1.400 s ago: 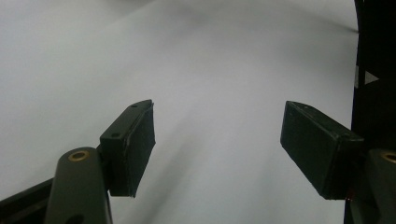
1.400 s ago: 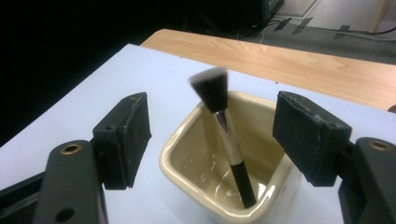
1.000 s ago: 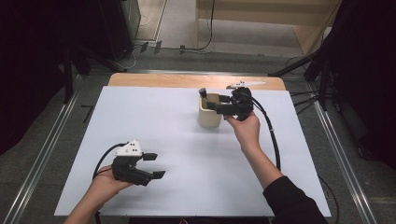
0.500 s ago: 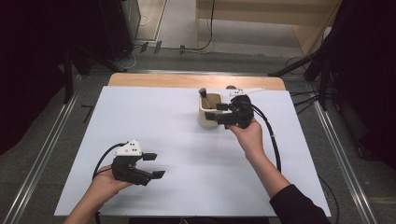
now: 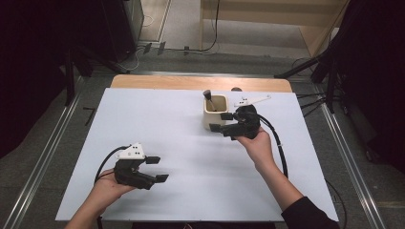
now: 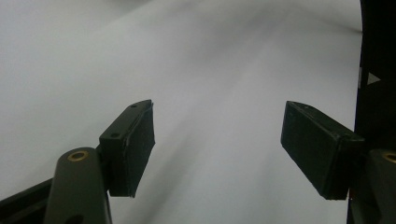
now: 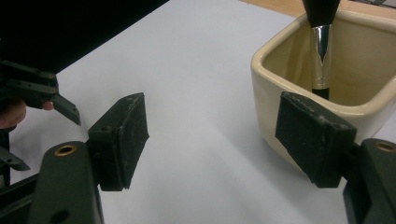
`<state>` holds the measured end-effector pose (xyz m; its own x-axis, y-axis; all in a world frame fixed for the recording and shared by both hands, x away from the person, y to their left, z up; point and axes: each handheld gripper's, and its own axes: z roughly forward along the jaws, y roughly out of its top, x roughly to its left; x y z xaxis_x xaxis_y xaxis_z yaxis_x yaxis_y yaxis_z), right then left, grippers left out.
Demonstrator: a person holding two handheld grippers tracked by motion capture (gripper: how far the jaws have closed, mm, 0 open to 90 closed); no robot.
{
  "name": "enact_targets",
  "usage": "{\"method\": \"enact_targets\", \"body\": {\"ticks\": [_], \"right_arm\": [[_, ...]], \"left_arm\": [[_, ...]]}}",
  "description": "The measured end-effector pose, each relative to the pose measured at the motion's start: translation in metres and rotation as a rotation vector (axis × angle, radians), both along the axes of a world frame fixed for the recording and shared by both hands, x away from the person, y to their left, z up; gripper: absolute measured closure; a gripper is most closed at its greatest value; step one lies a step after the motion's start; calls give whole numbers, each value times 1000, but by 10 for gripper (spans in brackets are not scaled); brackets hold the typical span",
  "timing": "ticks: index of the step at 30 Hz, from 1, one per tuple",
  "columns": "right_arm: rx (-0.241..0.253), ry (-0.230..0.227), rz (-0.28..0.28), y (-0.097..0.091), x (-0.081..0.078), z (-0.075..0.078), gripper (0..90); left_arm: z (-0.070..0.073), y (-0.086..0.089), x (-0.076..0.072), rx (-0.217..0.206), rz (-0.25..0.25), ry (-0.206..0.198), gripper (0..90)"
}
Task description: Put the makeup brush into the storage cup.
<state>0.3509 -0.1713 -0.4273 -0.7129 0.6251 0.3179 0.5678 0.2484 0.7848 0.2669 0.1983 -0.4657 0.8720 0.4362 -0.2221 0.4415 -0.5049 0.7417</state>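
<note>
Jaws: both pairs spread wide with nothing between them, each ending in a flat, matt black rectangular pad. Right gripper (image 5: 221, 122): black body, held by a hand at the far right of the table, jaws pointing left, level with the table, just beside the cup (image 5: 215, 111); in the right gripper view one pad stands in front of the cup's near wall, whether touching cannot be told. Cup: cream, glazed, square with rounded corners, upright on the white sheet (image 5: 191, 157) that covers the wooden table (image 5: 157, 82). Brush (image 7: 321, 51): black handle, shiny metal collar, standing inside the cup. Left gripper (image 5: 157, 169): black with a white top plate, hand resting low at the near left, jaws pointing right, well apart from the cup.
</note>
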Motion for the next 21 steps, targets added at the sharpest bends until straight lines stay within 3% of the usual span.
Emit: {"method": "enact_targets", "body": {"ticks": [15,21], "right_arm": [[18,22,63,1,-15,-14,264],[-6,5,72,2,-21,-14,264]], "left_arm": [[-1,1,1,5,8,1,266],[-1,2,2,9,10,0,266]]}}
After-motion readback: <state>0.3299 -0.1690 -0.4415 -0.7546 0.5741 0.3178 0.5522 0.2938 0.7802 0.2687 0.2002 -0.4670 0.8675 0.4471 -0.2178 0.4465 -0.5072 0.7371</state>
